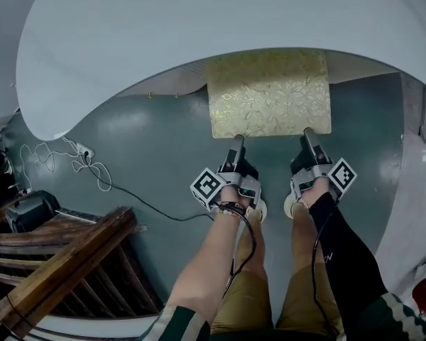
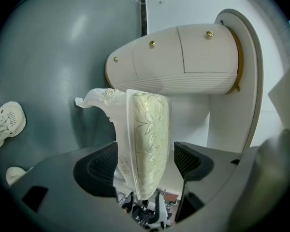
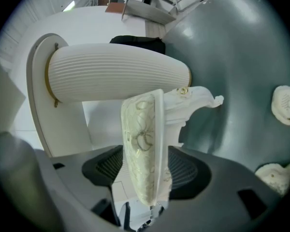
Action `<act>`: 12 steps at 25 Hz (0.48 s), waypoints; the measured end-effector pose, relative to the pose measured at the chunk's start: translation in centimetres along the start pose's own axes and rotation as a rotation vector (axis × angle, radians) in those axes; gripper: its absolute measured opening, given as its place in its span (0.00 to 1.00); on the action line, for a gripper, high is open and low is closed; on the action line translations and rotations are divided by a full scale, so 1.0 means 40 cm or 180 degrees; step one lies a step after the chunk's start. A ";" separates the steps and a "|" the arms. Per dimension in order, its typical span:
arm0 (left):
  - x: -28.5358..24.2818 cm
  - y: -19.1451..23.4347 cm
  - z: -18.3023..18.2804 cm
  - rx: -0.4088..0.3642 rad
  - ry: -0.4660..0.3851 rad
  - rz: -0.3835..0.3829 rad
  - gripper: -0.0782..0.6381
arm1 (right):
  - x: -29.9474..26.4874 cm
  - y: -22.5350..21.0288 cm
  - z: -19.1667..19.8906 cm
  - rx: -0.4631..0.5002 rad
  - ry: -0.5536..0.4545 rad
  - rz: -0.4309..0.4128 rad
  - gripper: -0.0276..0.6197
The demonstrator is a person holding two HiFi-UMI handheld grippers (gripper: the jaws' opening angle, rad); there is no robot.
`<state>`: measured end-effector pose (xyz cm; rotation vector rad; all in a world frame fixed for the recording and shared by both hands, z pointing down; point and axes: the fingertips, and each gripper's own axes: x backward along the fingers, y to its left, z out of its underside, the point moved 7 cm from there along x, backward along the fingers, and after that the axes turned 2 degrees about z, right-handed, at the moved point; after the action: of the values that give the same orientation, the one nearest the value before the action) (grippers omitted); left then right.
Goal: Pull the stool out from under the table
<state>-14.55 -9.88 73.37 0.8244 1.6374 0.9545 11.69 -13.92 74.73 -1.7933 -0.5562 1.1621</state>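
Observation:
The stool (image 1: 270, 94), with a gold patterned cushion on a carved white frame, stands partly under the round white table (image 1: 128, 34). Both grippers are at its near edge. My left gripper (image 1: 237, 142) has the seat edge (image 2: 147, 129) between its jaws (image 2: 145, 161); one pad lies against the white frame and a thin gap shows between the other pad and the cushion. My right gripper (image 1: 309, 135) is shut on the seat edge (image 3: 140, 139), both pads (image 3: 145, 166) against it. The table's ribbed white pedestal (image 2: 183, 57) (image 3: 116, 71) lies behind the stool.
A dark wooden chair (image 1: 64, 261) stands at the lower left, with a black box (image 1: 28, 208) and a white cable and power strip (image 1: 85, 151) on the grey floor beside it. The person's white shoes (image 2: 7, 122) (image 3: 286, 105) are just behind the grippers.

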 end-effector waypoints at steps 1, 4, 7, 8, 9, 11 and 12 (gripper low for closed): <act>-0.007 0.007 -0.002 0.0017 0.0004 0.0003 0.61 | -0.005 -0.006 -0.002 -0.0011 -0.0015 0.0005 0.50; -0.027 0.013 -0.010 0.0078 -0.0014 0.0034 0.62 | -0.018 -0.010 -0.005 -0.0060 -0.0074 0.0002 0.50; -0.039 0.019 -0.022 0.0082 -0.0043 0.0012 0.62 | -0.028 -0.004 -0.013 -0.0096 -0.0132 -0.0040 0.50; -0.042 0.021 -0.027 0.0086 -0.0054 0.0002 0.62 | -0.031 -0.003 -0.016 -0.0099 -0.0142 -0.0047 0.50; -0.045 0.022 -0.032 0.0090 -0.0066 -0.0004 0.62 | -0.034 -0.001 -0.017 -0.0101 -0.0147 -0.0045 0.49; -0.051 0.020 -0.042 0.0101 -0.0085 0.0001 0.62 | -0.038 0.001 -0.017 -0.0108 -0.0155 -0.0026 0.49; -0.054 0.016 -0.045 0.0109 -0.0088 0.0007 0.62 | -0.038 0.002 -0.015 -0.0112 -0.0163 -0.0020 0.48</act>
<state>-15.75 -11.83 75.17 0.8592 1.6335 0.9150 11.51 -15.38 75.48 -1.7944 -0.6154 1.2033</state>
